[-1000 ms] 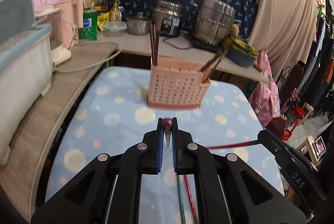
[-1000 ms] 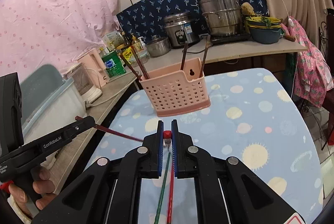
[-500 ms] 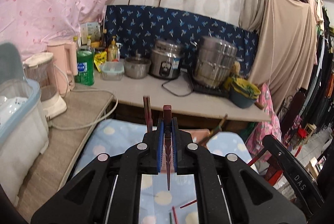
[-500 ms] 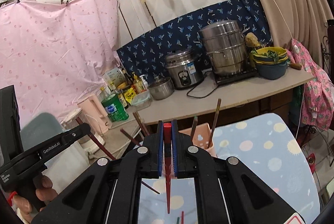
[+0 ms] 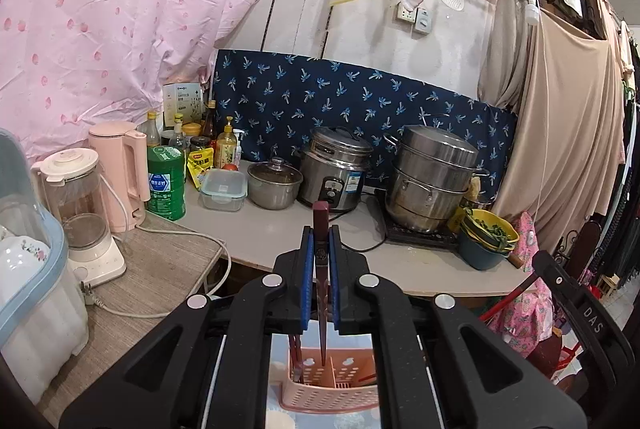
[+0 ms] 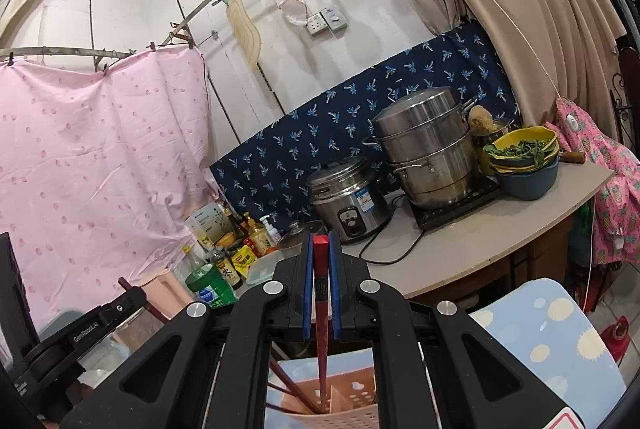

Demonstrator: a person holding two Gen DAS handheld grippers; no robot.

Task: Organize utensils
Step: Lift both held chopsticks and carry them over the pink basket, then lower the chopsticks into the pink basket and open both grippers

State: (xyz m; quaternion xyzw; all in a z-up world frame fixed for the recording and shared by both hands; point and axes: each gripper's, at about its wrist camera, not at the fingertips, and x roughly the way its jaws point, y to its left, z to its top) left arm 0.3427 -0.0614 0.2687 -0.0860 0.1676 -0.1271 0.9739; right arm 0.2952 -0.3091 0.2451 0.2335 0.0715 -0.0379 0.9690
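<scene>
Left wrist view: our left gripper (image 5: 320,261) clamps a dark maroon chopstick (image 5: 321,293) upright, tip over the pink perforated plastic utensil holder (image 5: 332,387); we should lower straight into a compartment.
Right wrist view: our right gripper (image 6: 321,269) pinches a red chopstick (image 6: 321,313), tip already inside the holder's rim; we judge release best only once the tip is seated.

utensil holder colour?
Pale pink, perforated walls; the utensil holder shows best in the left wrist view.
</scene>
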